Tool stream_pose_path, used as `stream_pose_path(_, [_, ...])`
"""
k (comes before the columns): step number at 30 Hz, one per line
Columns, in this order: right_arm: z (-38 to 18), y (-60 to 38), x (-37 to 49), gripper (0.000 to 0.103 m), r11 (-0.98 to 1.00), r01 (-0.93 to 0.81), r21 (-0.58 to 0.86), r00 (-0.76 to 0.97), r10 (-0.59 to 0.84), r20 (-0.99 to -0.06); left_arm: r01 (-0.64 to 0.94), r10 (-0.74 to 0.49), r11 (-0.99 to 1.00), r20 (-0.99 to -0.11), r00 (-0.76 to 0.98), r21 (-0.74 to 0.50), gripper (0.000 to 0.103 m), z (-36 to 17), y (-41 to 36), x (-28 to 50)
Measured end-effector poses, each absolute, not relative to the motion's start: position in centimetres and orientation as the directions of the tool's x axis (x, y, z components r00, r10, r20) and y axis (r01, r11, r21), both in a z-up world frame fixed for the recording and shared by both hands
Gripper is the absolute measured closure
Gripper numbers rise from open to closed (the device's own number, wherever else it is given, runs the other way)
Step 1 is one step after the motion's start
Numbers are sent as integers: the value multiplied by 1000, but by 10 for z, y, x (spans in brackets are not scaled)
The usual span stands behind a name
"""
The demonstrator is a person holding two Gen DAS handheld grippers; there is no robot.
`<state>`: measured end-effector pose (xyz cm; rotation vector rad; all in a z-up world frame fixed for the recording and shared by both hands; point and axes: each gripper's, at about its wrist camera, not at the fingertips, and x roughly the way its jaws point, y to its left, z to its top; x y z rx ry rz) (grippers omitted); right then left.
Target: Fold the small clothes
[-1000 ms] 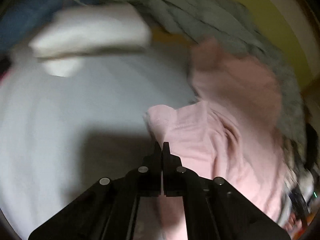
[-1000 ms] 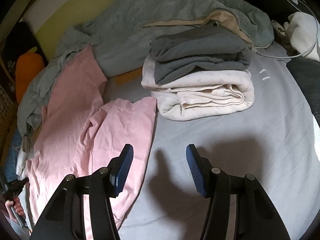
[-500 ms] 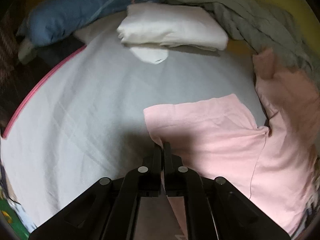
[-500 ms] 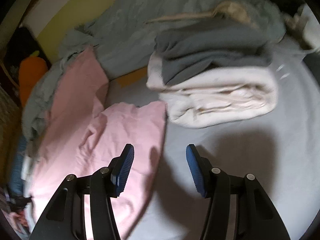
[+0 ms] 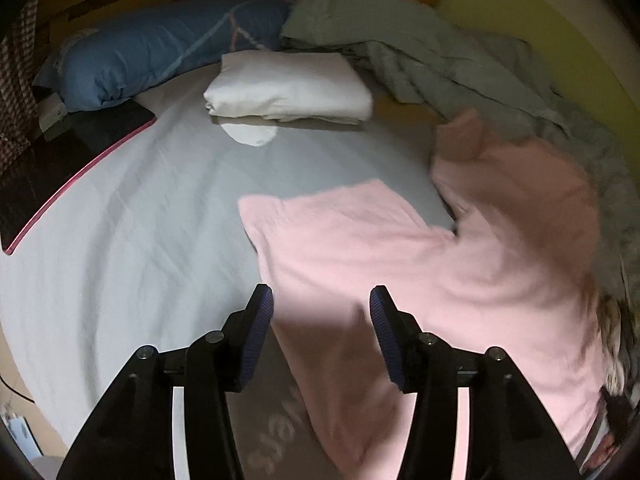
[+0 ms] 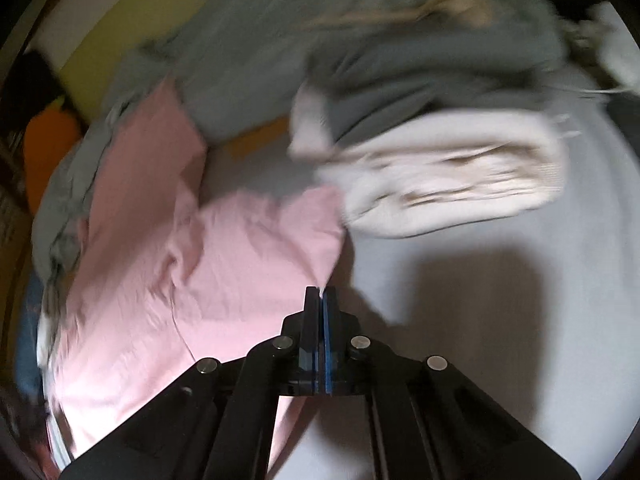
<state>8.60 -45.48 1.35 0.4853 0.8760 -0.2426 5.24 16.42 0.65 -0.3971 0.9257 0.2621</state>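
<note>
A pink shirt lies spread on the grey bed sheet, its far sleeve blurred. My left gripper is open, its blue-padded fingers just above the shirt's near edge, holding nothing. In the right wrist view the same pink shirt lies to the left. My right gripper is shut on the shirt's right edge, near its corner.
A folded white garment lies at the back of the sheet, a blue pillow behind it. A grey-green blanket is bunched at the back right. A stack of folded grey and cream clothes sits right of the shirt.
My left gripper has opened and let go of the shirt. My right gripper has moved left to the shirt's edge and shut on it.
</note>
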Motion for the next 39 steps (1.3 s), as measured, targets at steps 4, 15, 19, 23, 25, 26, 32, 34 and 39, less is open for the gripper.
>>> stream_pose_path(4, [46,-458,47,103,857,444,261,645,-103,-758,-352,66,924,-844,532,-150,54,3,147,35])
stream_pose_path(15, [29,-466,14,96,818,536,209,560,-159,-813,-164,-202,925,-809,552,-343,54,-16,120,0])
stream_pose_path(19, [41,-454,-17,63,830,460,314,647,-72,-759,-33,-284,929,-765,578,-370,54,-12,92,-12])
stream_pose_path(23, [19,-426,-36,56,815,375,442,629,127,-767,-3,-201,970,-804,559,-244,52,-25,63,-14])
stream_pose_path(25, [2,-414,-38,56,796,351,493,584,225,-780,12,-101,993,-810,578,-116,50,-27,47,-17])
stream_pose_path(26, [-9,-406,-39,56,777,331,535,556,298,-776,26,-71,997,-810,582,-68,49,-28,40,-19])
stream_pose_path(32, [-24,-344,-32,67,792,145,594,480,468,-742,99,-323,938,-737,594,-331,56,-15,43,-35])
stream_pose_path(34, [-25,-326,-32,68,832,130,539,500,415,-760,157,-340,938,-721,604,-310,68,-12,28,-38])
stream_pose_path(39, [-19,-302,-44,74,889,117,443,562,308,-767,118,-288,954,-738,610,-274,66,-31,6,-55])
